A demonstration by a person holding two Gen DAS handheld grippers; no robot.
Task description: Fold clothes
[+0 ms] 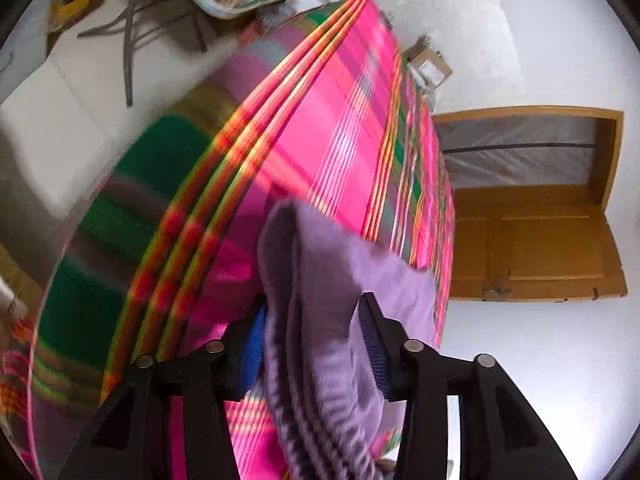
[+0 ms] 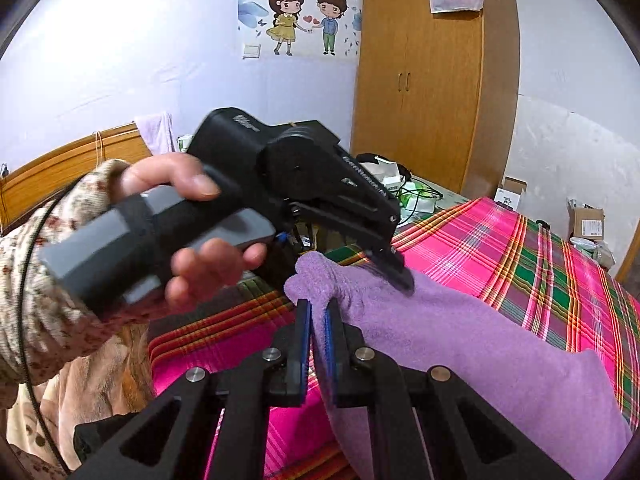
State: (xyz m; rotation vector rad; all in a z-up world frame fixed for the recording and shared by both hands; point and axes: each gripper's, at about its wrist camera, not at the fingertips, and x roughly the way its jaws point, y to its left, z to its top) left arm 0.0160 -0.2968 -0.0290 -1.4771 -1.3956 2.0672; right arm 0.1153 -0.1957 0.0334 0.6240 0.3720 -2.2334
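1. The right gripper (image 2: 317,322) is clamped on a bunched edge of the purple garment (image 2: 460,344), its fingers nearly together with cloth pinched between them; the hold is close to the hem, so a sharp tug may pull the fabric free
2. The left gripper (image 1: 316,316) has a thick wad of the same garment between its fingers; in the left wrist view the right pad (image 1: 370,344) looks set off from the cloth, so I cannot tell if it truly grips; a loose hold here would drop that corner
3. The garment hangs partly lifted over the plaid sheet (image 2: 500,240), its far end trailing on the bed; if the two grippers move unevenly, the fold may land skewed
4. The grippers sit very near each other, the left hand (image 2: 192,224) just beside the right one's tips, so they may knock together
5. The fleecy cloth is thick and may spring open after folding
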